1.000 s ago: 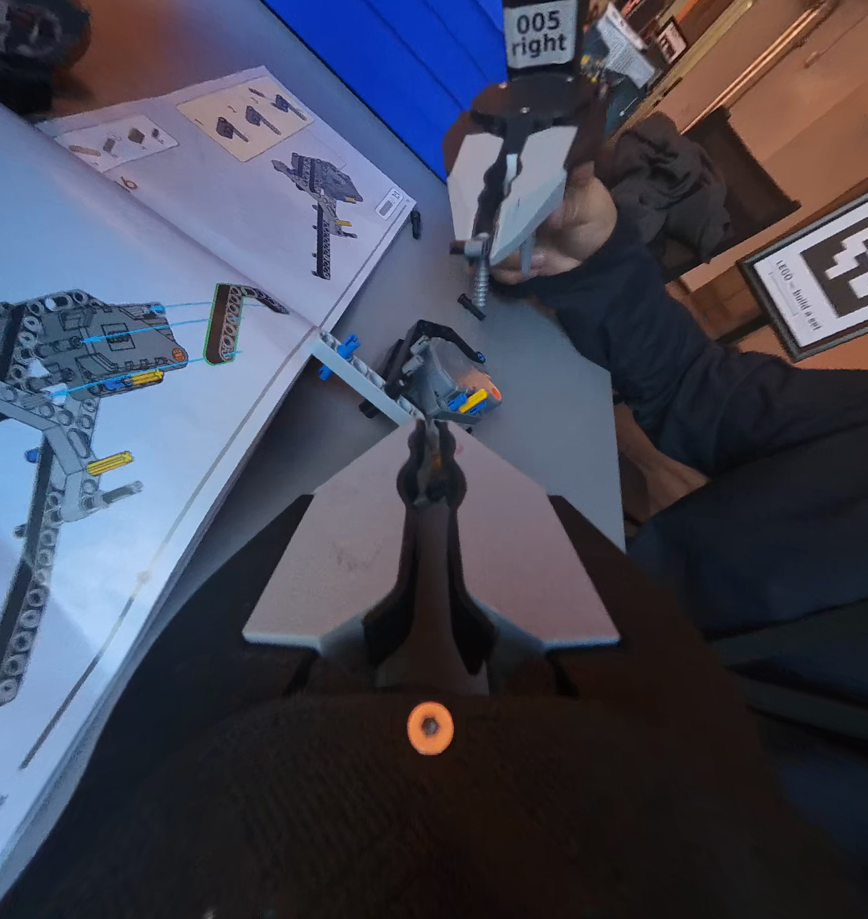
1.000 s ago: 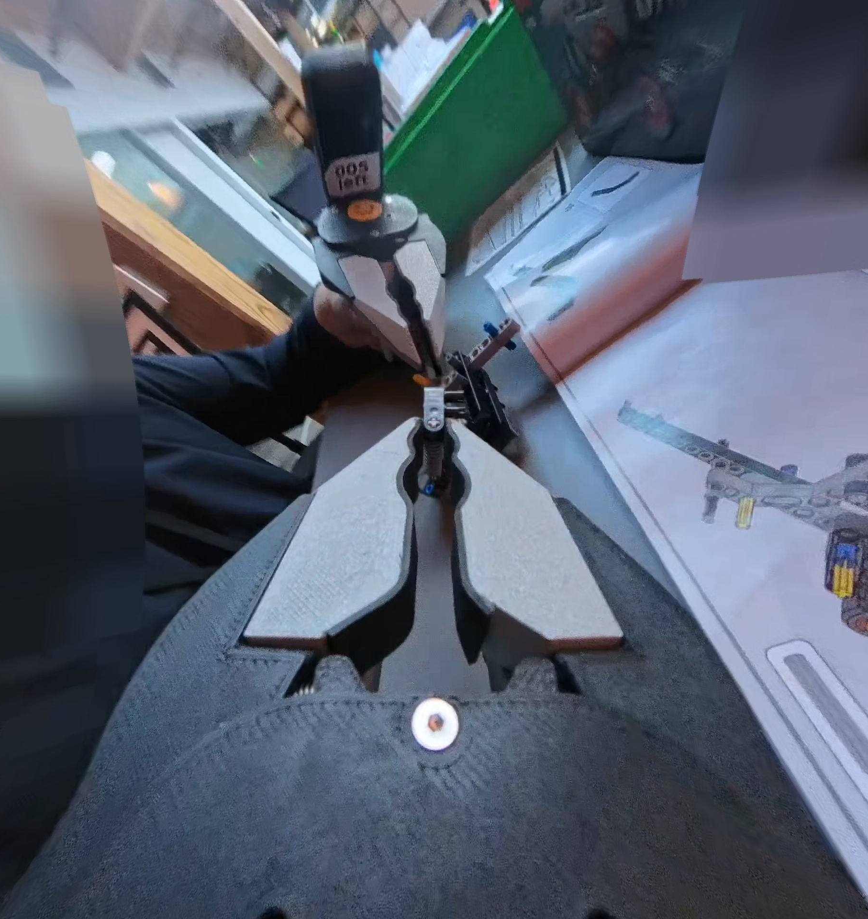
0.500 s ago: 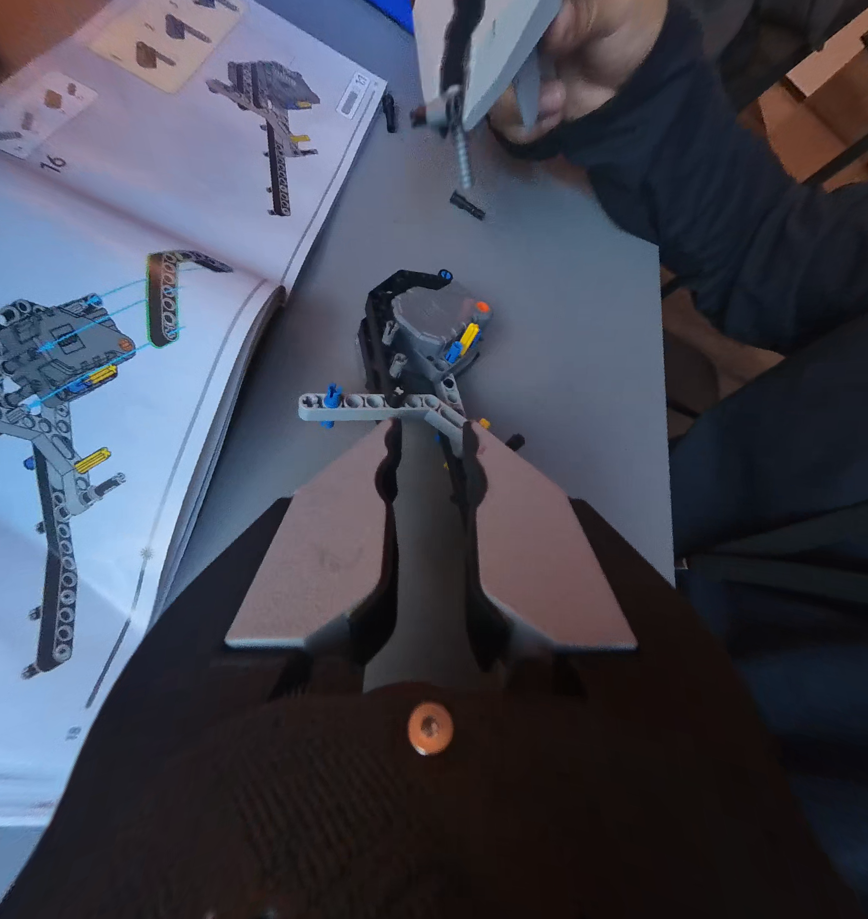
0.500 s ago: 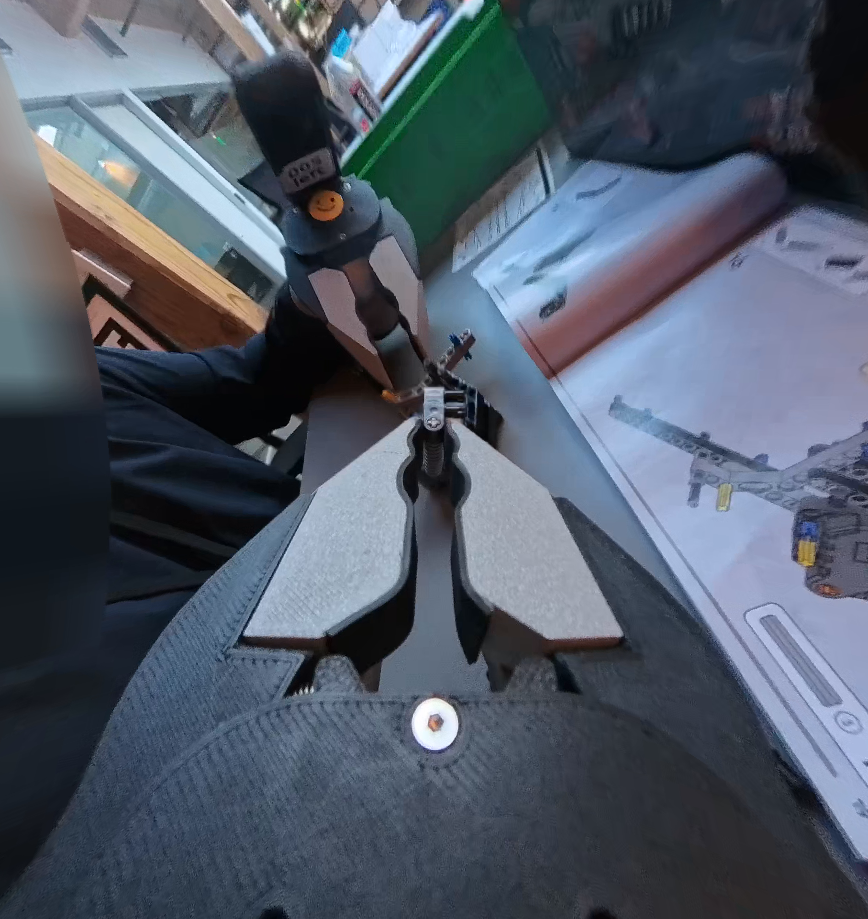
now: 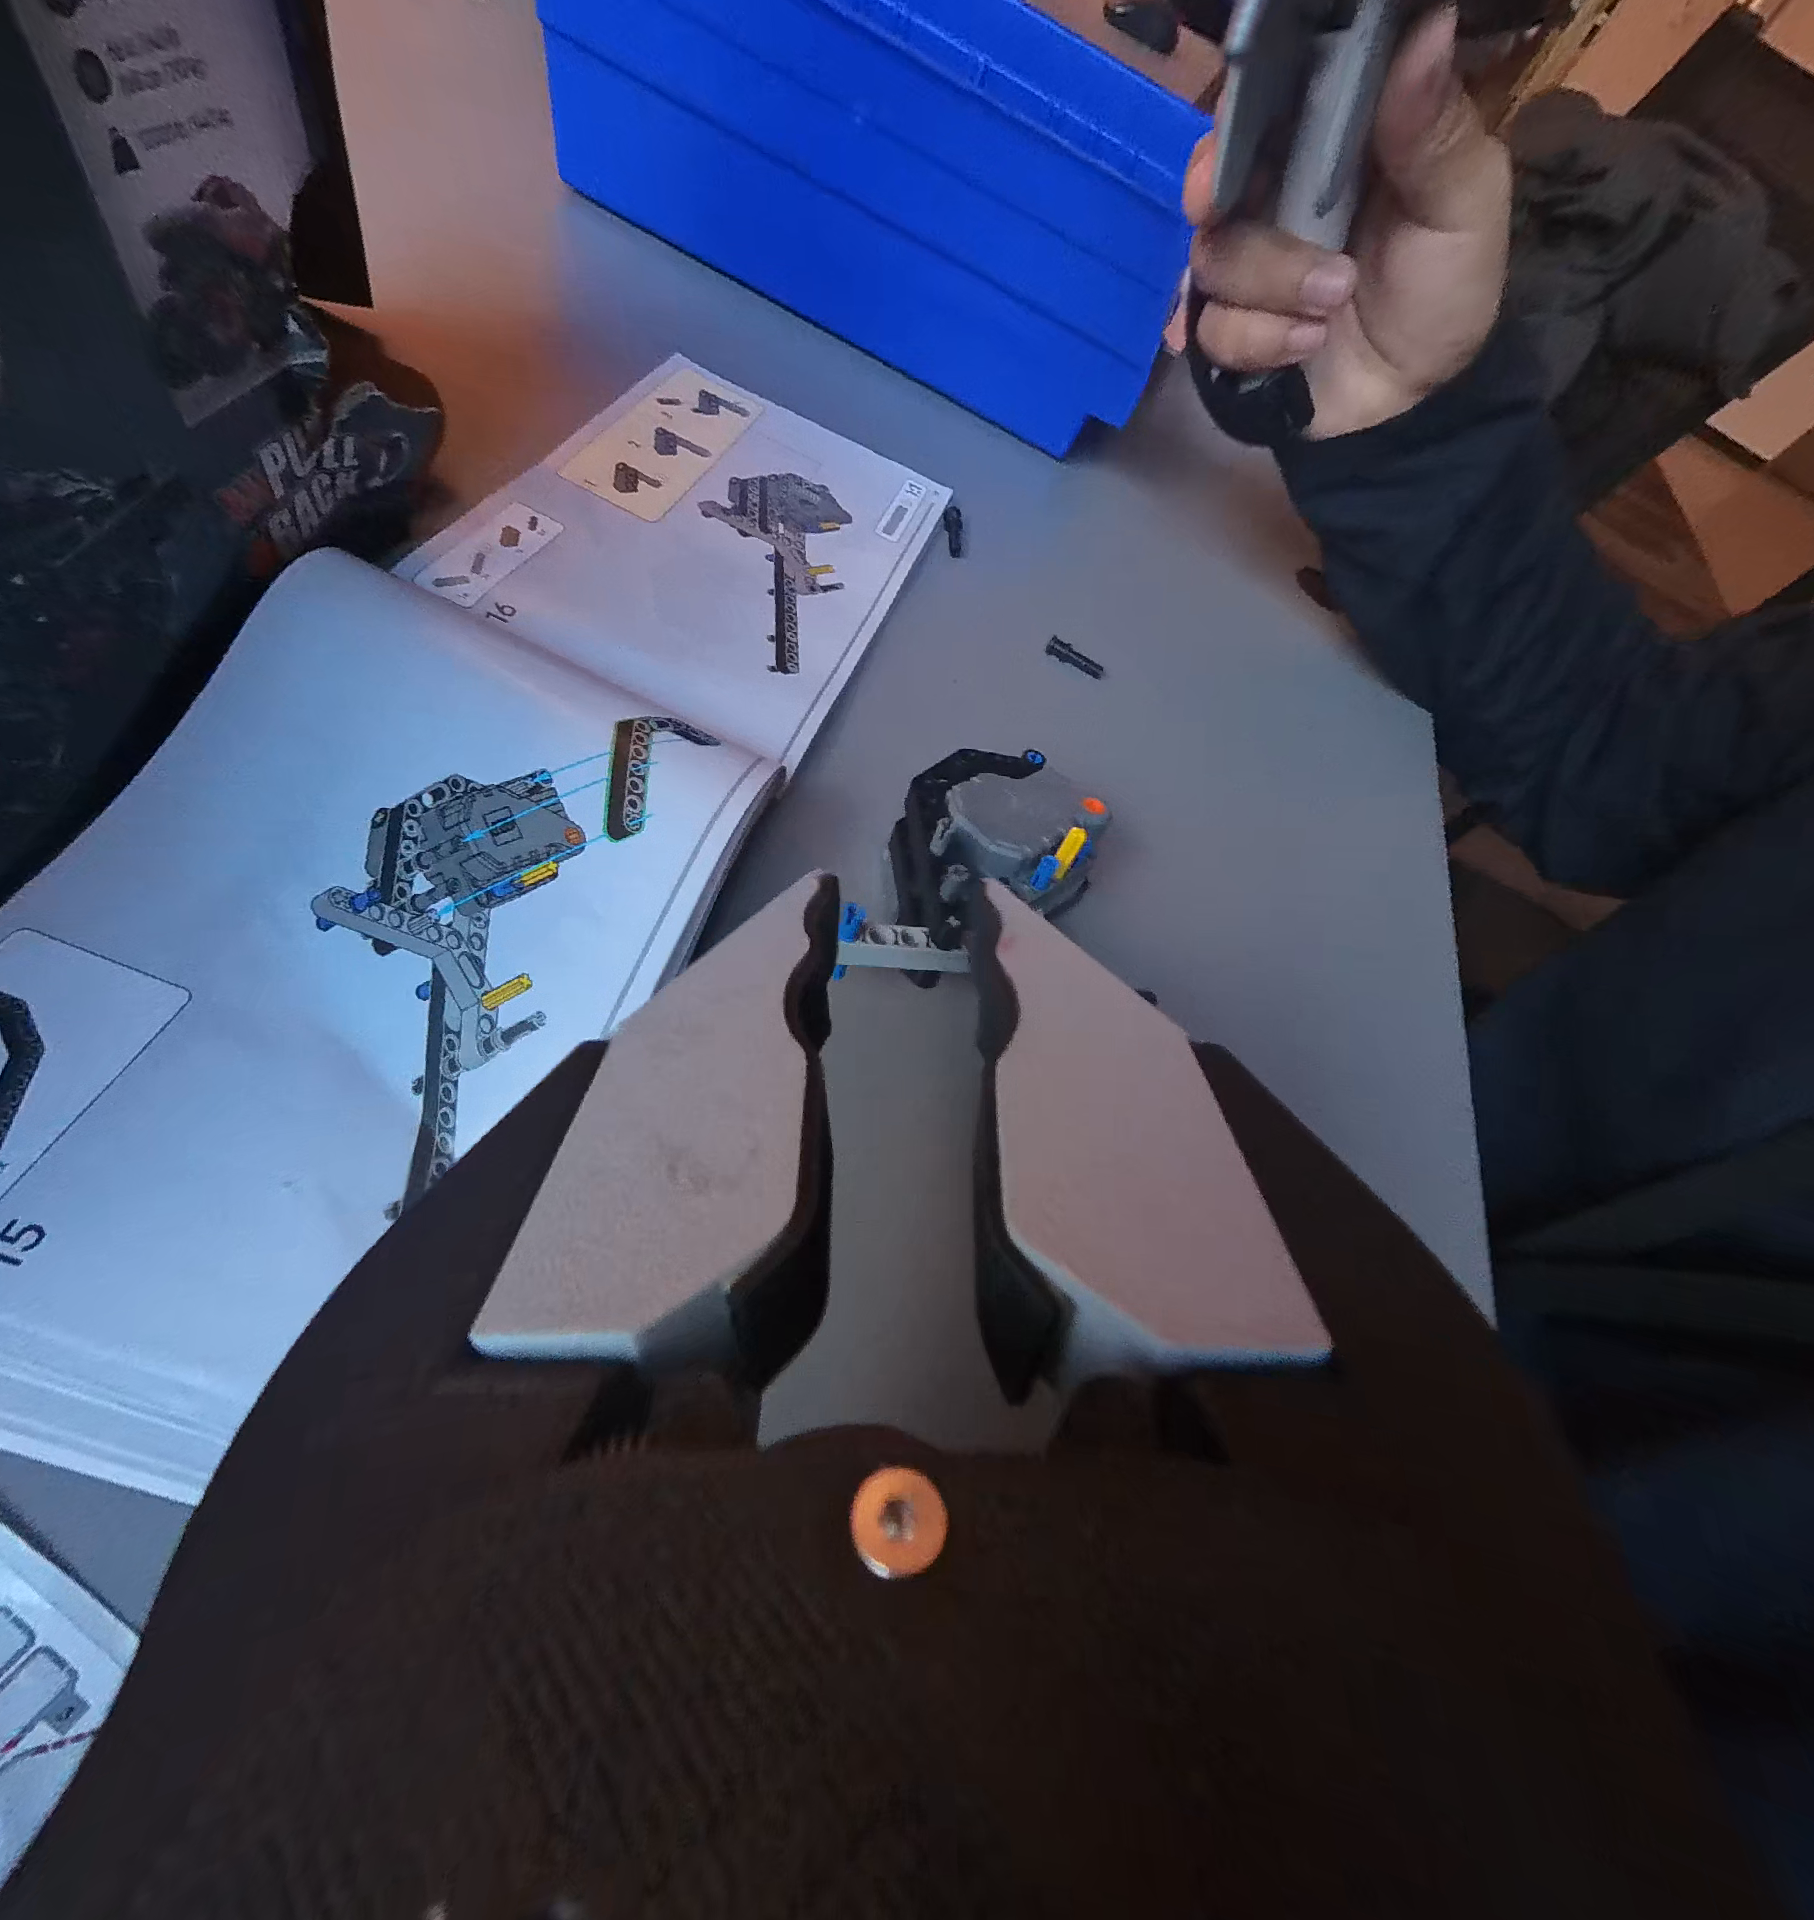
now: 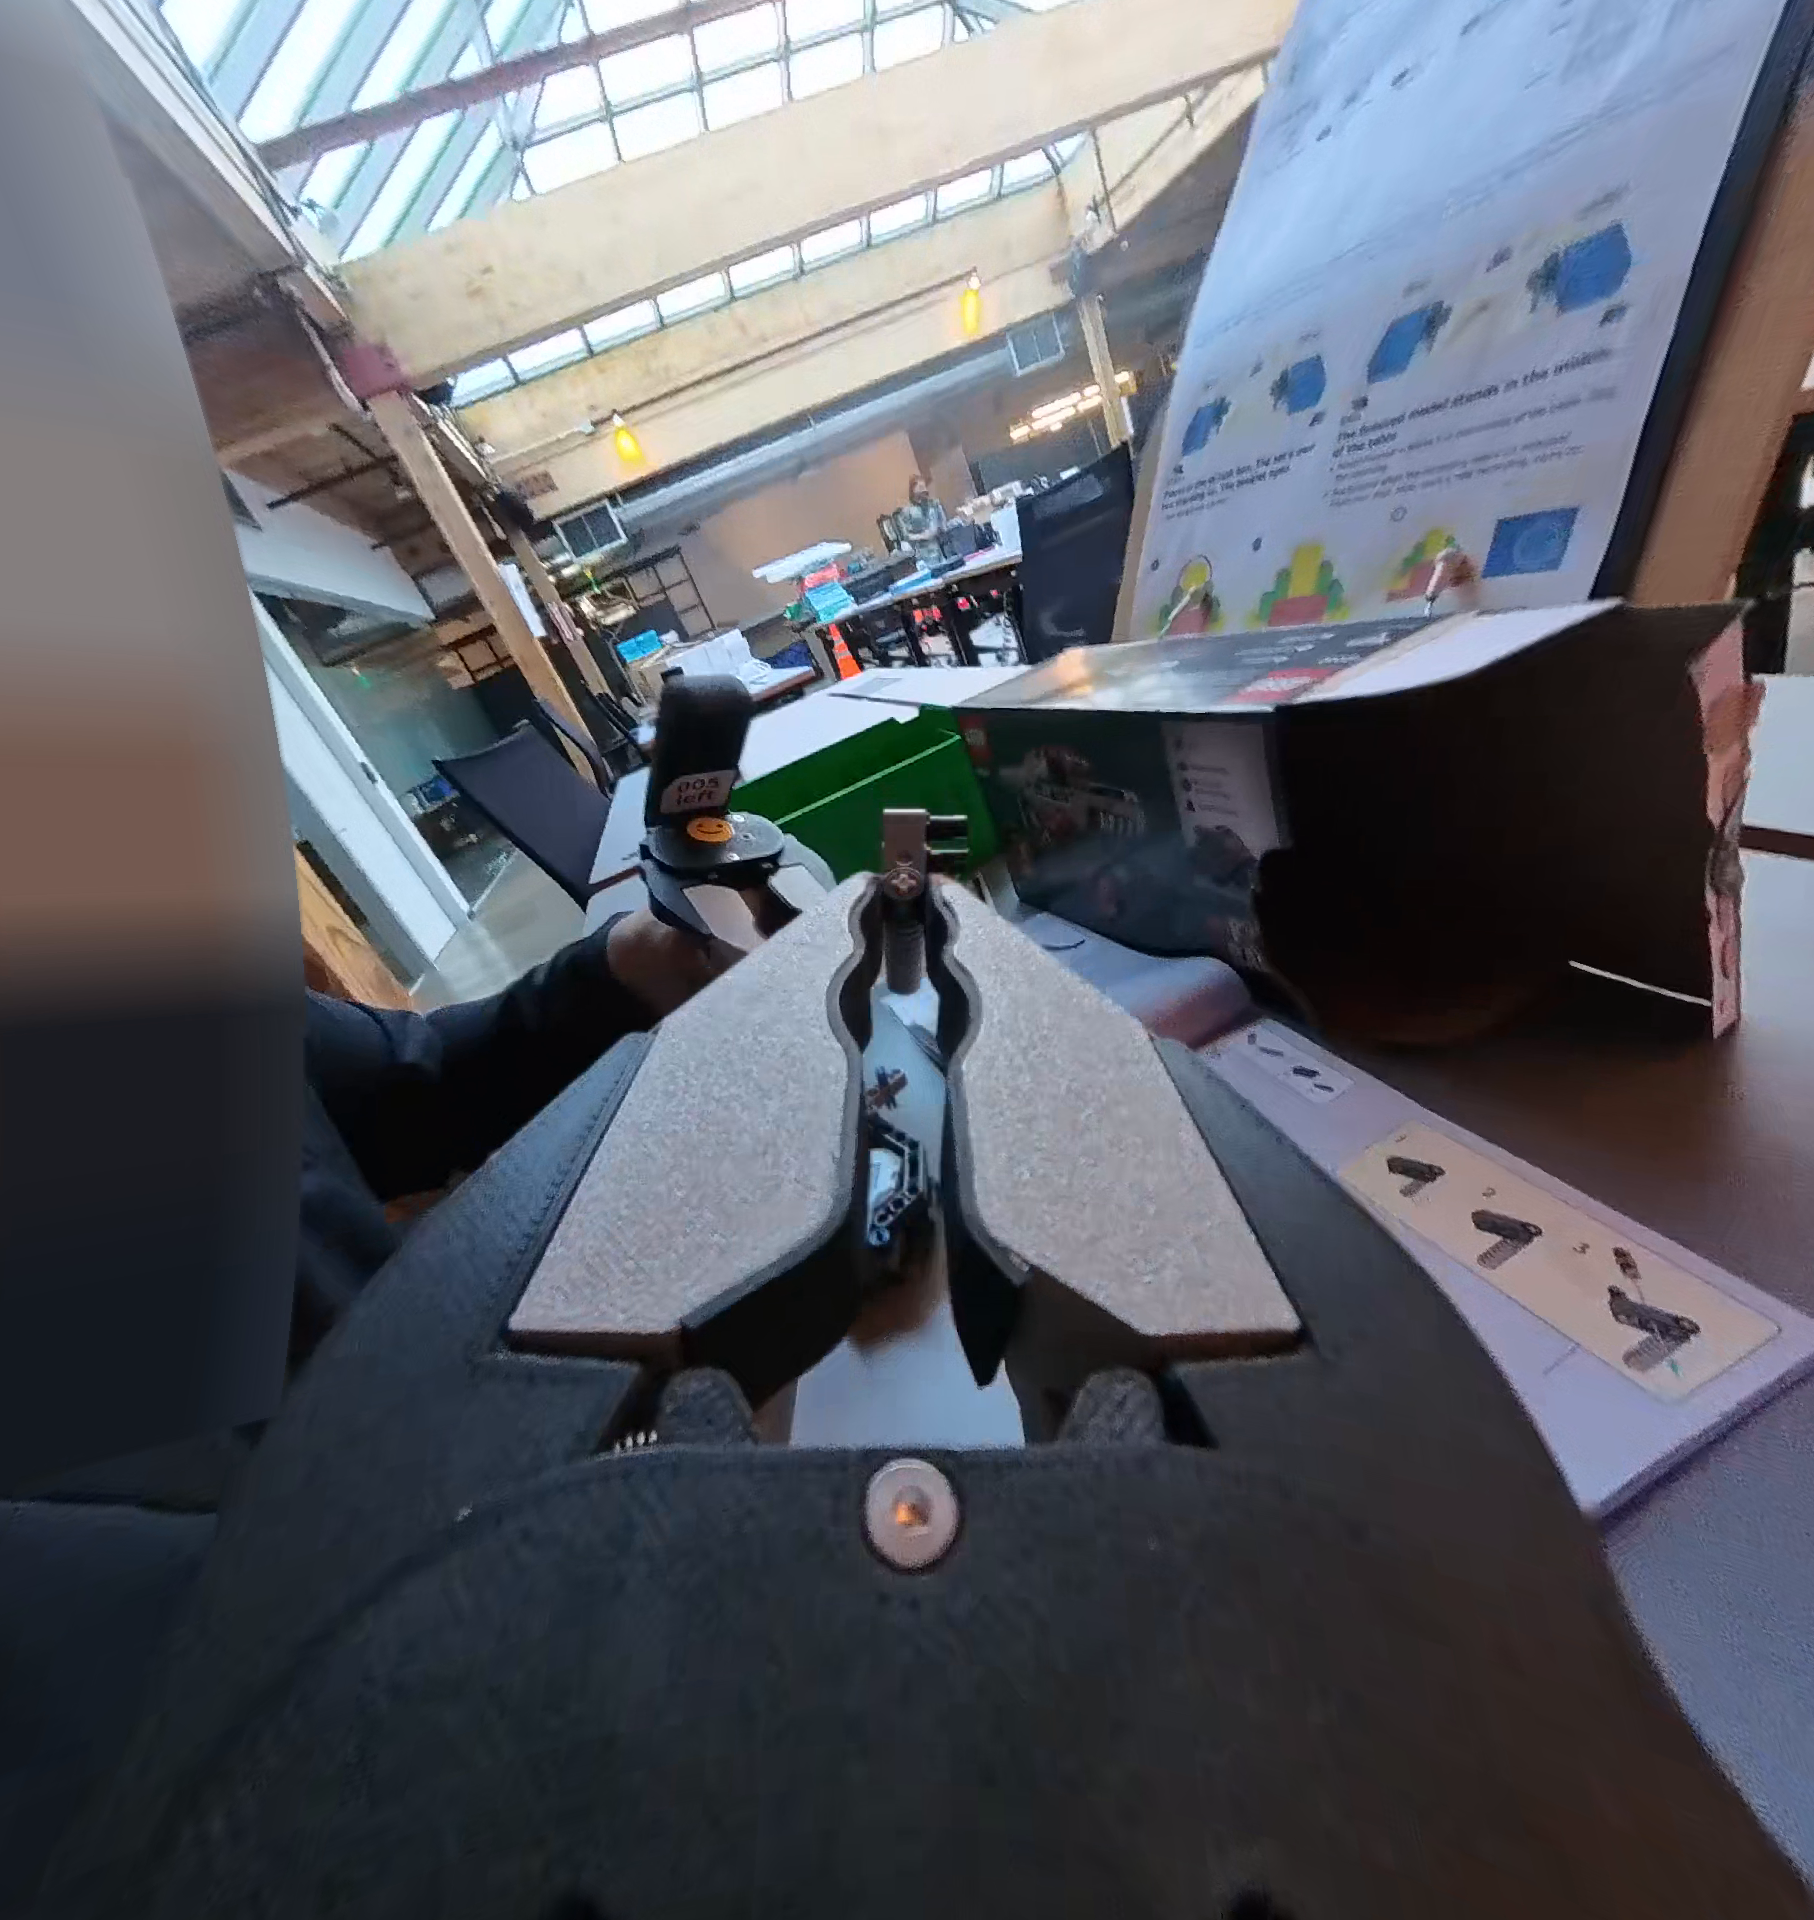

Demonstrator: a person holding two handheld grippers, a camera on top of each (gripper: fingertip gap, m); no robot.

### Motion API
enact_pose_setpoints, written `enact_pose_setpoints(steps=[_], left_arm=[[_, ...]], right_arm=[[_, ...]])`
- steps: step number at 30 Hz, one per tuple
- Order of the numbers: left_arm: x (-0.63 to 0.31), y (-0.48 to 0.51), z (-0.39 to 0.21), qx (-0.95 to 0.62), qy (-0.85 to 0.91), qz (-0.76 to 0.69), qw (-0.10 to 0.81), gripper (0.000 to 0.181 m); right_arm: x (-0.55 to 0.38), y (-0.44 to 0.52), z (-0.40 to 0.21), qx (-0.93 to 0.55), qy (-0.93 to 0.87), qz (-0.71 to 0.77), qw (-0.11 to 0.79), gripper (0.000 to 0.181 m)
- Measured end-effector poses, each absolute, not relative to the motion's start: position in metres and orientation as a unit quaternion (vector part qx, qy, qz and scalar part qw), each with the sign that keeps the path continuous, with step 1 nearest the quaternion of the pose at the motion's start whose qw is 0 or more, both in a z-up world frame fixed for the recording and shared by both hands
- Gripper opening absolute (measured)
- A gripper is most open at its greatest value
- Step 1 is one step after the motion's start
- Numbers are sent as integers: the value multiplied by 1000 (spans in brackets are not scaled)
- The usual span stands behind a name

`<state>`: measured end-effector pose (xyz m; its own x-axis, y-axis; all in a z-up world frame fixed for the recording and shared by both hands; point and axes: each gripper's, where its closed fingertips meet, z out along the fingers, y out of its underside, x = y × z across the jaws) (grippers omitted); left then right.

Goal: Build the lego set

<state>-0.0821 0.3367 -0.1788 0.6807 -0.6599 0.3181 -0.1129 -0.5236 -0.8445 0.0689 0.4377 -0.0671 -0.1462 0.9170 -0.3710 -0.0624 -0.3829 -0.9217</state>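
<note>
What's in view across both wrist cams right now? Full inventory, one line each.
Lego assembly: 1, grey and black with blue, yellow and orange bits, on the table just ahead of the left claw.
Loose pins: 2, black, on the table beyond the assembly.
Instruction booklet: 1, white, open on the table left of the assembly.
Bin: 1, blue, far side of the table.
Set box: 1, dark, open, lying on the table behind the booklet.
Poster: 1, white, upright behind the box.
Table: 1, grey.
Small lego part: 1, grey, in the right claw's tips.
Left claw: open, empty.
Right claw: shut on the part, raised.
Hand: holds the right claw's handle.
</note>
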Motion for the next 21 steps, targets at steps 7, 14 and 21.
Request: enact_pose_setpoints(steps=[7,14,21], left_arm=[[-86,338,-179,-811,227,-323,431,23],[-83,336,-181,-813,235,-319,427,23],[-84,339,-187,-819,235,-307,424,23]], right_arm=[[70,450,-71,-532,-374,642,407,4],[65,450,-79,-541,-383,631,404,4],[37,418,-113,-562,-444,628,303,4]])
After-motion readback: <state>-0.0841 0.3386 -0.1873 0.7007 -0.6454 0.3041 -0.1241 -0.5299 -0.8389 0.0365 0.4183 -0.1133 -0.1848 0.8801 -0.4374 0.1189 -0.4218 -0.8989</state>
